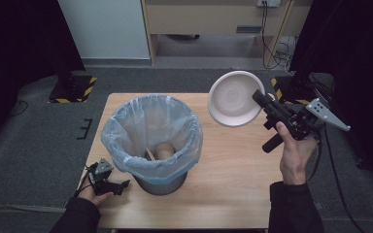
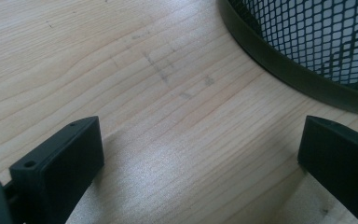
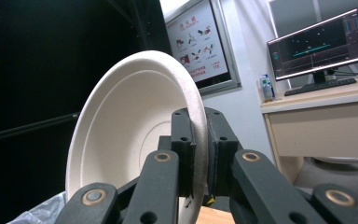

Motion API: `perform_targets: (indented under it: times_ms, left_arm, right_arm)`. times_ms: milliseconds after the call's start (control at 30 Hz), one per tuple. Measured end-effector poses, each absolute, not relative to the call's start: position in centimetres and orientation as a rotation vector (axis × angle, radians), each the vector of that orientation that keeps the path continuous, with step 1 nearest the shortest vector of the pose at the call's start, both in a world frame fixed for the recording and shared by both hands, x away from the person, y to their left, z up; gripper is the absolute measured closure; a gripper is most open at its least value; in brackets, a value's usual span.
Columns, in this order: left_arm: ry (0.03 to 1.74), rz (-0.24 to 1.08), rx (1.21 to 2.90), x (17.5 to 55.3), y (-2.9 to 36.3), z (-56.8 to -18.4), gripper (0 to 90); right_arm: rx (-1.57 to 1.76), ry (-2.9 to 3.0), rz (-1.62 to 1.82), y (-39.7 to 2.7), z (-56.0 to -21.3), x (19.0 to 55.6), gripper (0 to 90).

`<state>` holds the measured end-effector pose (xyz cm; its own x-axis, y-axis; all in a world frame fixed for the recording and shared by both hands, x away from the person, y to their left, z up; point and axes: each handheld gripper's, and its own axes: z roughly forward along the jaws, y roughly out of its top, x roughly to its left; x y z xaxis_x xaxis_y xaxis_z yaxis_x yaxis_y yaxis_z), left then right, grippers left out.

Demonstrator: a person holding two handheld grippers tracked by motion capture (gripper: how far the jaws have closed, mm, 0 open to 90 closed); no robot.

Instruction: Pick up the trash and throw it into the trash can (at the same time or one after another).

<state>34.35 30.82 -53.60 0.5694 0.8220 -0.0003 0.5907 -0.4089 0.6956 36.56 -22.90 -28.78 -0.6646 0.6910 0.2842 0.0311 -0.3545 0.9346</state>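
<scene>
A white paper bowl hangs tilted in the air over the table's right half, its hollow facing the camera. My right gripper is shut on its rim; in the right gripper view the rim of the bowl is pinched between the two black jaws of the gripper. A mesh bin lined with a pale blue plastic bag stands left of centre, with a brown lump and a wooden stick inside. My left gripper rests open on the table by the bin's base, nothing between the jaws of the gripper.
The wooden table has bare surface on its right half and along the front. Behind it are a white panel, a wooden desk frame and cables on the grey floor. Black stands flank the table.
</scene>
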Motion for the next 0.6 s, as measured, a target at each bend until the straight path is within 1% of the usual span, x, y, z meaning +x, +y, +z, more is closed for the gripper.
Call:
perform_targets:
  times_ms: [200,467,500,533,567,600]
  left_arm:
    - [1.123,0.454,2.145,34.3,30.8,-53.6,0.0]
    - [1.123,0.454,2.145,34.3,30.8,-53.6,0.0]
    - [1.123,0.454,2.145,34.3,30.8,-53.6,0.0]
    - [1.123,0.454,2.145,34.3,30.8,-53.6,0.0]
    - [1.123,0.454,2.145,34.3,30.8,-53.6,0.0]
    - [1.123,0.454,2.146,34.4,30.8,-53.6,0.0]
  right_arm:
    - [0.926,1.469,2.084,-20.8,-28.2,37.0,84.0]
    - [0.863,1.543,2.097,-16.0,-27.6,37.8,84.0]
    - [0.863,1.543,2.097,-16.0,-27.6,37.8,84.0]
    - [0.847,1.569,2.090,-14.8,-27.6,37.8,84.0]
    - [0.847,1.569,2.090,-14.8,-27.6,37.8,84.0]
    - [0.829,1.600,2.084,-13.5,-27.7,37.9,83.9]
